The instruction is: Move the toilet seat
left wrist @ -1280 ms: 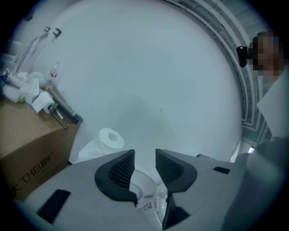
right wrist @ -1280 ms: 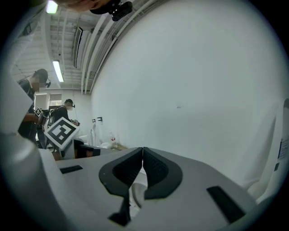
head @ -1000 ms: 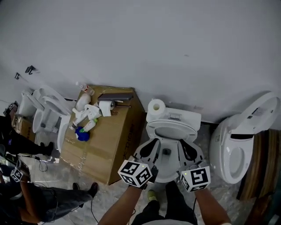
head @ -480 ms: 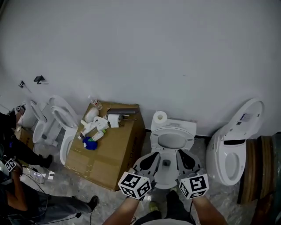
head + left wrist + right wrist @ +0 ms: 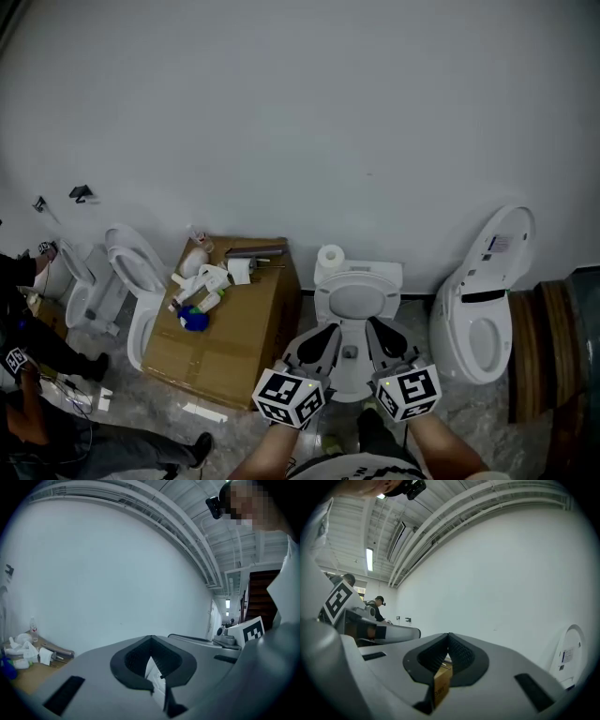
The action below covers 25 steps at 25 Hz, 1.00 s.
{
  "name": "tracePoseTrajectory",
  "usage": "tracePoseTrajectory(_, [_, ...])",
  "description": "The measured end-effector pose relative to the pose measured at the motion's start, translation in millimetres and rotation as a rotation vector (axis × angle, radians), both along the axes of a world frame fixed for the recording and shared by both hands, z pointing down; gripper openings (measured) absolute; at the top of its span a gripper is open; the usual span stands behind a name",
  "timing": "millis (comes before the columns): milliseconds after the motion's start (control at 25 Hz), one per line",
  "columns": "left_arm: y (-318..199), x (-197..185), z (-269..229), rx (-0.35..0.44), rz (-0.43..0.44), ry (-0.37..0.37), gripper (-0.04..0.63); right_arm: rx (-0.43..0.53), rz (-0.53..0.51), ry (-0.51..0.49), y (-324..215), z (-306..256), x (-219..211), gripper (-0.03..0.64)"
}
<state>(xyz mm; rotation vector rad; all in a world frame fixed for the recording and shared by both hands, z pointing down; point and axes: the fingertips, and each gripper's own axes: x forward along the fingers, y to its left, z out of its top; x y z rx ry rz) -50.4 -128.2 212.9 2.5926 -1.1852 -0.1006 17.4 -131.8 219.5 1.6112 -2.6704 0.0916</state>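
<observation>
A white toilet stands against the wall in the middle of the head view, its seat lying flat on the bowl. Both grippers hover side by side just in front of and above the bowl's front edge. My left gripper is shut with nothing between its pads. My right gripper is shut too and holds nothing. In the left gripper view the jaw tips meet, with a sliver of white toilet showing below them. In the right gripper view the tips meet over a sliver of cardboard box.
A cardboard box with bottles and paper on top stands left of the toilet. A toilet roll sits on the tank. Another toilet with its lid up stands at the right, more toilets at the left. A person crouches at lower left.
The head view has drawn back and tilted up, so the toilet looks smaller and more wall shows. Both grippers stay shut in front of the bowl.
</observation>
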Motion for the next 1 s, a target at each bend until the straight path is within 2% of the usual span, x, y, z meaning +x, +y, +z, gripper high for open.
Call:
tracePoseTrajectory(240, [12, -4, -7, 0.028, 0.019, -0.042, 0.009, 0.005, 0.017, 0.007, 15, -11, -6, 0.015])
tracePoseTrajectory(1000, [29, -8, -7, 0.044, 0.017, -0.053, 0.009, 0.02, 0.016, 0.03, 34, -8, -14, 0.015])
